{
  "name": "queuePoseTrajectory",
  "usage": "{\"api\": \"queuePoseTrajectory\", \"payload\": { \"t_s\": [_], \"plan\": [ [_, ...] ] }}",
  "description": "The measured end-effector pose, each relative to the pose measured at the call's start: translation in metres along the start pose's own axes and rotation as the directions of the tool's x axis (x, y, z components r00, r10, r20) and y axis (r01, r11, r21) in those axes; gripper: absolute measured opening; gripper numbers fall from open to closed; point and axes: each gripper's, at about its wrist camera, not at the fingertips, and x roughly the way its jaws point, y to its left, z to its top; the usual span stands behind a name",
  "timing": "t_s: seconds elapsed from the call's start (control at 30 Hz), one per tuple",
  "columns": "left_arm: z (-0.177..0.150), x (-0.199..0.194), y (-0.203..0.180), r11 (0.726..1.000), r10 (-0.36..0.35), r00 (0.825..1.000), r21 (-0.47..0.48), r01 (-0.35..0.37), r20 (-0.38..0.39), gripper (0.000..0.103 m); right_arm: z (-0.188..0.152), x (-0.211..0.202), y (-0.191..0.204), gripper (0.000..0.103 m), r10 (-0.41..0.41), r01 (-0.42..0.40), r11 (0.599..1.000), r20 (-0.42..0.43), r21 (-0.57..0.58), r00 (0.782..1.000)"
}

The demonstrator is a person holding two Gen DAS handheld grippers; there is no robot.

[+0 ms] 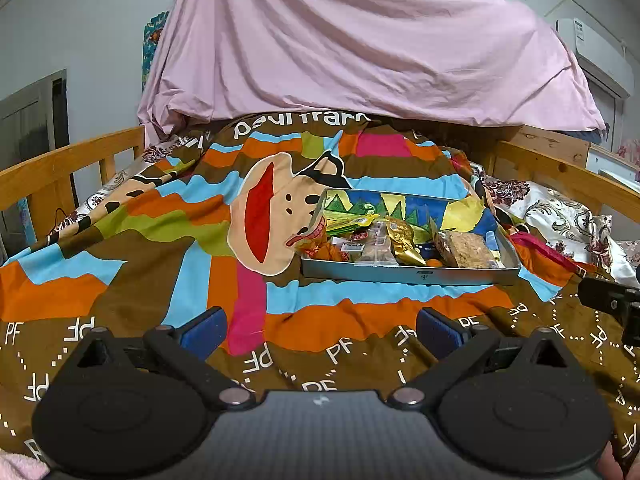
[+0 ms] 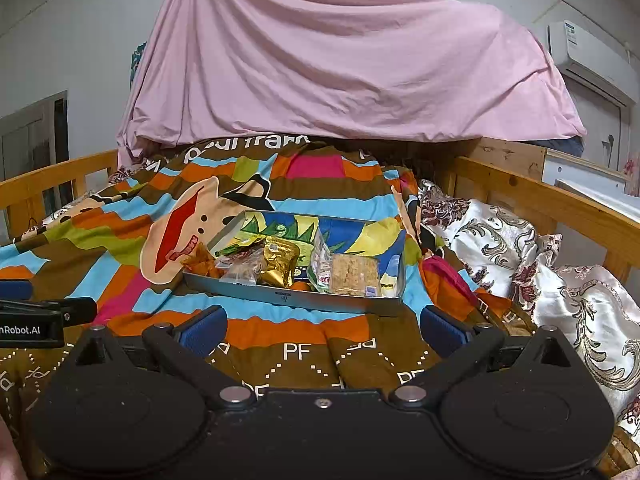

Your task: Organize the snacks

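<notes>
Snacks [image 2: 296, 268] lay heaped in the tray [image 2: 292, 298] at my twelve o'clock; both the left gripper [image 1: 318, 330] and right gripper [image 2: 324, 328] hung empty, jaws wide apart. Either sorted already, or awaiting sorting.

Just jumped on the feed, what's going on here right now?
A person holds a gripper in each hand over a bed with a colourful blanket. Both the left gripper and the right gripper are open and empty, short of a shallow metal tray on the blanket. The tray holds a jumble of snacks, among them a gold foil packet and a wrapped grain bar. Nothing is gripped.
</notes>
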Motion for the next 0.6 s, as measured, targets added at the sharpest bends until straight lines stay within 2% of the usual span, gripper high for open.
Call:
{"api": "queuePoseTrajectory", "payload": {
  "t_s": [0.6],
  "plan": [
    [-0.0034, 0.0006, 0.0029, 1.0, 0.002, 1.0, -0.006, -0.002, -0.006, 0.103, 0.0009, 0.0003, 0.0006, 0.102, -0.001, 0.001, 1.0, -0.002, -0.002, 1.0]
  ]
}}
